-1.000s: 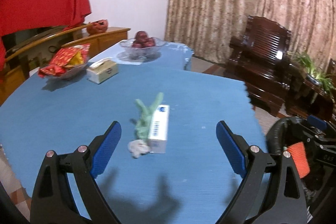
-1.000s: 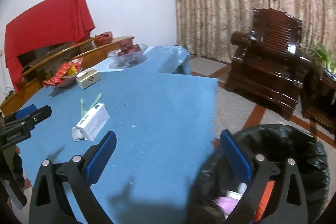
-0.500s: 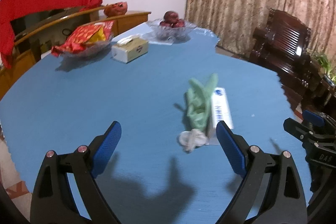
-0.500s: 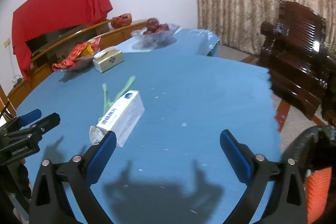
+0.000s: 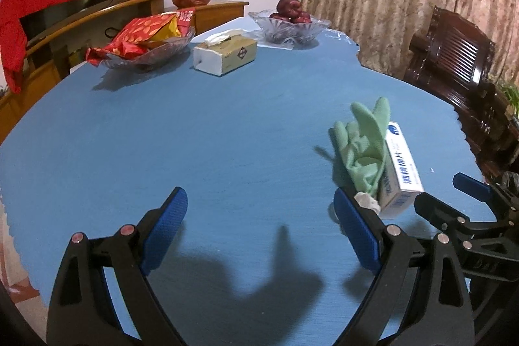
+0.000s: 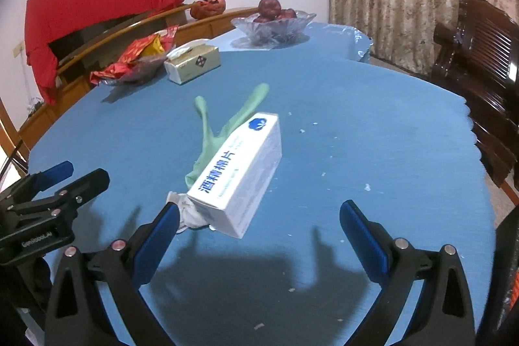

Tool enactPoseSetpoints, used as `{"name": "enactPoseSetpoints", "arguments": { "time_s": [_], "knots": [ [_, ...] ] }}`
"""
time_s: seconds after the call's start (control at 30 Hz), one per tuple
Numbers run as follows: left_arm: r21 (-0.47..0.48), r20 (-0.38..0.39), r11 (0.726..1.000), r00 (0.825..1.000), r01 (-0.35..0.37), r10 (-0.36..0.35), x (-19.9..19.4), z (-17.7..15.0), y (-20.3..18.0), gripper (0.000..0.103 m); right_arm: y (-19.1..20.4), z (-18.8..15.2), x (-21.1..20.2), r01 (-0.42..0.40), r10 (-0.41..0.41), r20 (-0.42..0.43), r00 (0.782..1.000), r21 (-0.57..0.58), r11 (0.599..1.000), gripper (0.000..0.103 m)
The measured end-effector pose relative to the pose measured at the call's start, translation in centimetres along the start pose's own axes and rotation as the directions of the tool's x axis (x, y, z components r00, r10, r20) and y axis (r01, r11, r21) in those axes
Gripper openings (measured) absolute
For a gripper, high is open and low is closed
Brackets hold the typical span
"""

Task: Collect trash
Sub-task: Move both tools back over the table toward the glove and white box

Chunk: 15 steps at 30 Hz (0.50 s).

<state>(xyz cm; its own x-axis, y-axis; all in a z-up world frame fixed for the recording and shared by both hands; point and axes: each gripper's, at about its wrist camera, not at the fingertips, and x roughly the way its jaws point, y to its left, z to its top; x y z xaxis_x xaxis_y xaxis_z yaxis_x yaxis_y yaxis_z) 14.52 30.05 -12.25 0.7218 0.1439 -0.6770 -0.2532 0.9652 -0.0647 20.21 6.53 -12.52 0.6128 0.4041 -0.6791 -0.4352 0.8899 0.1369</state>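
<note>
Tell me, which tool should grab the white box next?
Probably the right tool: it is open, and the white box sits just ahead between its fingers. From the open left tool, the box lies off to its right side.

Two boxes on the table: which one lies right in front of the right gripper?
The white box with blue lettering, lying beside the green glove. The beige tissue box sits far back by the glass bowls.

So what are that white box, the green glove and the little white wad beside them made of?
The box looks like thin printed card: crisp folded edges and a matte face with blue lettering. The glove seems to be thin rubber or latex, limp and wrinkled, with a slightly smooth surface. The wad looks like crumpled tissue or cotton, soft and creased; which one I cannot tell.
</note>
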Motion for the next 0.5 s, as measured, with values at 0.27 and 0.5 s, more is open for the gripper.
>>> {"name": "enactPoseSetpoints", "arguments": {
  "time_s": [0.27, 0.5],
  "knots": [
    [-0.018, -0.003, 1.000, 1.000, 0.007, -0.007, 0.3, -0.2, 0.5, 0.089, 0.9, 0.6, 2.0, 0.018, -0.019, -0.020, 1.000, -0.020, 1.000, 0.097],
    [-0.034, -0.001, 0.999, 1.000, 0.011, -0.011, 0.6, 0.0, 0.6, 0.089, 0.3, 0.0, 2.7, 0.041, -0.044, -0.058, 0.997, -0.049, 0.998, 0.096]
  ]
}}
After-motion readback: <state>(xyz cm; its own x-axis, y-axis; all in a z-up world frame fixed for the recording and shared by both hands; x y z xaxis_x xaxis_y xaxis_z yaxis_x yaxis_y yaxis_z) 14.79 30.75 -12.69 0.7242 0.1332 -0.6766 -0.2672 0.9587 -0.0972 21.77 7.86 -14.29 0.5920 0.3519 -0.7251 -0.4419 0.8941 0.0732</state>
